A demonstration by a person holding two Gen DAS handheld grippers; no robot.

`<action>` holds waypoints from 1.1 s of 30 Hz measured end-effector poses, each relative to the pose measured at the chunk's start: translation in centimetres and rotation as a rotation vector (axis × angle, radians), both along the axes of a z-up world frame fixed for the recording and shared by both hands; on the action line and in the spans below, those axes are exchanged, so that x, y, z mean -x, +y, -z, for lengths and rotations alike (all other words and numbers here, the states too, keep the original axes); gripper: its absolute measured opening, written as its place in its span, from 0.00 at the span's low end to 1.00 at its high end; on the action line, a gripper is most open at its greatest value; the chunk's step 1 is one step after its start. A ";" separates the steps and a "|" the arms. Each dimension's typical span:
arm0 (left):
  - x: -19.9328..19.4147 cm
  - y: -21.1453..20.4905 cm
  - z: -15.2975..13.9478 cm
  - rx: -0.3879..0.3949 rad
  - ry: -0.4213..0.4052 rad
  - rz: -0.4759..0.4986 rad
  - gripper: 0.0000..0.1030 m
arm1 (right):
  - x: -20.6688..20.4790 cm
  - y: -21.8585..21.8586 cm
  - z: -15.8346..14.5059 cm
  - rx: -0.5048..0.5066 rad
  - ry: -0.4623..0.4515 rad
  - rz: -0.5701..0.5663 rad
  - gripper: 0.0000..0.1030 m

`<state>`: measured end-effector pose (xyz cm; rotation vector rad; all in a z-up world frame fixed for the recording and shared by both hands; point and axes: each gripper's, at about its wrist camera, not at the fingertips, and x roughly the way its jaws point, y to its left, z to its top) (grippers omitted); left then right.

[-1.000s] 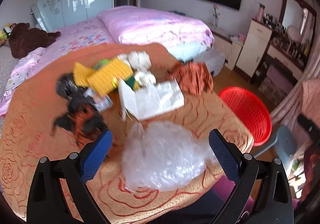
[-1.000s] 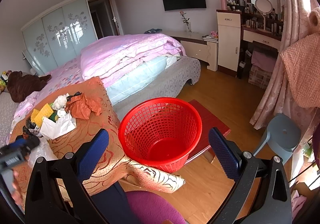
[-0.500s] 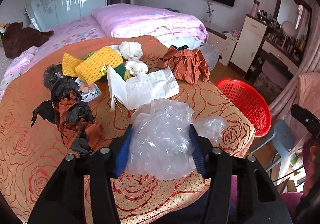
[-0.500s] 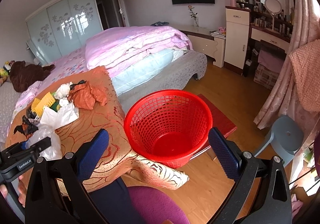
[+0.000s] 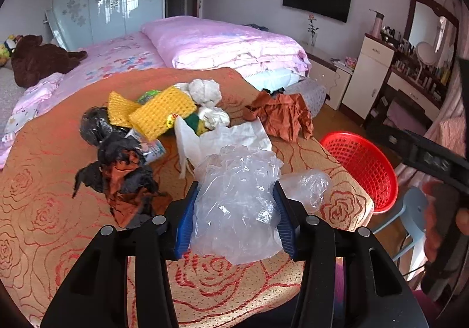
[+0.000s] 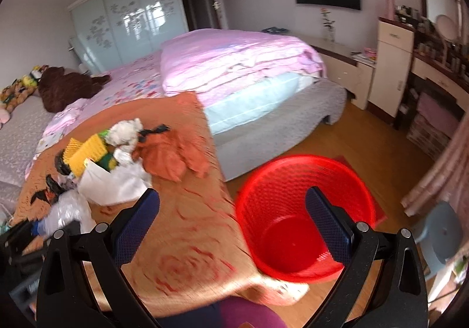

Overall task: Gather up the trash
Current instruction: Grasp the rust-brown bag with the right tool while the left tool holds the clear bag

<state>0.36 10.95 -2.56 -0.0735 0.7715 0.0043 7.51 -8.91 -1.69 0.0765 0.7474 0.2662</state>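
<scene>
My left gripper [image 5: 234, 219] is shut on a crumpled clear plastic bag [image 5: 237, 199] and holds it just above the orange rose-patterned tablecloth [image 5: 44, 210]. The bag also shows at the left of the right wrist view [image 6: 67, 210]. My right gripper [image 6: 231, 228] is open and empty, above the table's right edge and beside the red mesh trash basket [image 6: 304, 213]. The basket stands on the floor right of the table and also shows in the left wrist view [image 5: 360, 164]. More trash lies on the table: a black and brown wad [image 5: 123, 178], a white paper bag [image 5: 222, 137], yellow mesh pads [image 5: 161, 114], white tissue balls [image 5: 205, 90], and crumpled brown paper [image 5: 281, 117].
A bed with pink bedding [image 5: 222, 43] stands behind the table. A light blue stool [image 6: 442, 231] stands on the floor right of the basket. A dresser with a mirror [image 5: 425, 64] lines the right wall. A purple seat [image 6: 249, 313] is below the table edge.
My left gripper closed on the clear plastic bag and lifted it slightly off the cloth. My right gripper swung left and down toward the table edge, staying open.
</scene>
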 end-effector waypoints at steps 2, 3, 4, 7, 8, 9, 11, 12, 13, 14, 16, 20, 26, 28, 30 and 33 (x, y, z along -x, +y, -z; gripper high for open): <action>0.0 0.3 -0.1 0.001 -0.005 -0.010 0.45 | -1.0 1.3 -0.2 -0.008 -0.003 -0.031 0.94; 0.1 0.5 -0.2 0.002 -0.007 -0.016 0.45 | -1.6 2.2 -0.3 -0.007 -0.003 -0.048 0.94; 0.1 0.7 -0.2 0.003 -0.009 -0.019 0.45 | -2.1 2.8 -0.3 -0.005 0.001 -0.061 0.94; 0.2 1.1 -0.3 0.003 -0.016 -0.030 0.45 | -4.1 5.3 0.0 0.001 0.034 -0.118 0.94; 0.2 1.2 -0.4 0.006 -0.018 -0.033 0.45 | -4.6 5.9 0.2 0.005 0.039 -0.127 0.94; 0.2 1.4 -0.4 0.009 -0.020 -0.036 0.45 | -5.2 6.7 0.3 0.010 0.044 -0.135 0.94; 0.3 1.6 -0.5 0.012 -0.024 -0.041 0.45 | -6.3 7.9 0.6 0.017 0.053 -0.146 0.94; 0.3 1.7 -0.6 0.014 -0.026 -0.043 0.45 | -6.7 8.4 0.8 0.020 0.058 -0.149 0.94; 0.3 1.8 -0.6 0.015 -0.028 -0.046 0.45 | -7.1 8.9 1.0 0.025 0.064 -0.154 0.94; 0.4 2.0 -0.6 0.016 -0.030 -0.048 0.45 | -7.4 9.3 1.2 0.029 0.067 -0.158 0.94; 0.3 2.3 -0.6 0.019 -0.030 -0.054 0.45 | -8.1 10.3 1.8 0.043 0.078 -0.165 0.94; 0.2 2.8 -0.5 0.026 -0.028 -0.062 0.45 | -9.3 11.2 3.2 0.061 0.124 -0.163 0.94; 0.1 3.0 -0.3 0.030 -0.028 -0.062 0.45 | -9.8 11.6 4.2 0.077 0.137 -0.163 0.84; 0.1 2.9 -0.3 0.031 -0.027 -0.062 0.45 | -9.8 11.5 4.2 0.058 0.149 -0.176 0.77; 0.1 2.8 -0.4 0.032 -0.028 -0.061 0.45 | -9.8 11.5 4.2 0.054 0.150 -0.183 0.70; 0.1 2.8 -0.4 0.031 -0.030 -0.064 0.45 | -9.6 11.6 3.8 0.056 0.135 -0.190 0.64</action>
